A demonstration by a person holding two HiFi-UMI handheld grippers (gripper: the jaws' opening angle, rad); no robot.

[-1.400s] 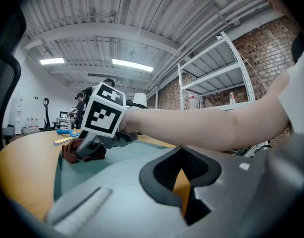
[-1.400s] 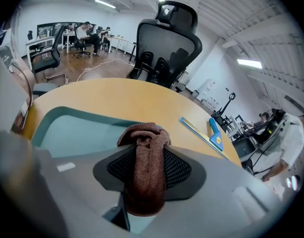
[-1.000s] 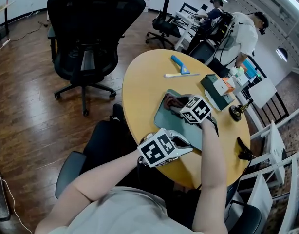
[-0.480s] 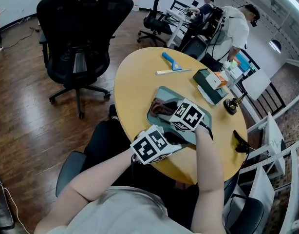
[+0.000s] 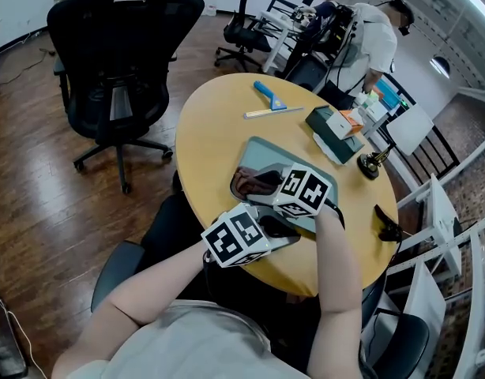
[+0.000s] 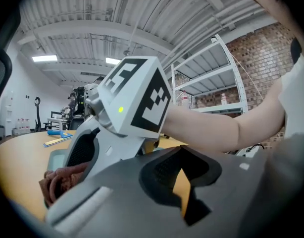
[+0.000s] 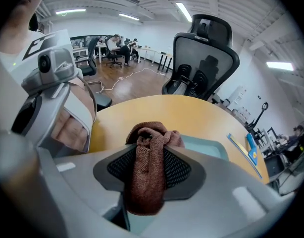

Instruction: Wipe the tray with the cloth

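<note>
We see the cloth (image 7: 151,172), a rust-brown wad, clamped upright in the right gripper (image 7: 151,150). Its folds bulge out above and below the pads. It sits over the left part of the tray (image 5: 268,158), and we cannot tell if it touches the tray floor. The pale teal tray lies flat near the middle of the round yellow counter (image 5: 215,125), its near edge towards us.

The left gripper (image 6: 183,185) lies just beside the right one, at that near edge. Its jaws are drawn almost together, with only a sliver of yellow counter showing in the gap and nothing that we can see caught there. We cannot tell whether it touches the tray.

Beyond the tray, well apart from it, lie a ruler (image 5: 272,113) and a blue scraper (image 5: 268,95). A dark green box (image 5: 331,139) sits to the right. A black chair (image 5: 120,46) stands on the wooden floor to the left of the counter.
</note>
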